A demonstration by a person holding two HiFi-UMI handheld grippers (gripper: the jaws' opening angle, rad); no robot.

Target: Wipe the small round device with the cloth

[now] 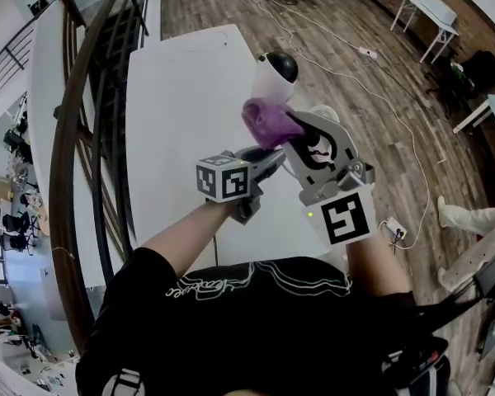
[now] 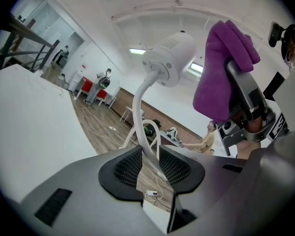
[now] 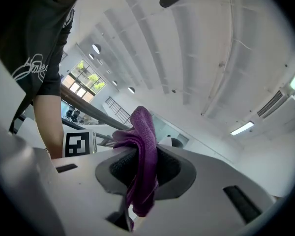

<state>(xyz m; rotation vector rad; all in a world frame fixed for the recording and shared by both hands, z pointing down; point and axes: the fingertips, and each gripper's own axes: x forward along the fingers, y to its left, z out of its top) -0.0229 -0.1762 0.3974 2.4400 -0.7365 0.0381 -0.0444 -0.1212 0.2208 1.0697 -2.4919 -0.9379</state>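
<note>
Right gripper (image 3: 143,167): clamps purple cloth (image 3: 146,141). Left gripper (image 2: 151,164): pinches small round device (image 2: 169,58) by its stalk (image 2: 136,107), cloth near head.

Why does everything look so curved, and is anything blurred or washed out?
Head view: wide lens bows the railing; white table glares. Left gripper view: small round device sharp, corners dark. Right gripper view: purple cloth sharp, ceiling bowed.

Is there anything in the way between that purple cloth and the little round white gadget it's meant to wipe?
Nothing visible. The cloth, clamped in the right gripper, sits just beside the round device with only open air between. The left gripper grips the device's stalk below, clear of that gap.
</note>
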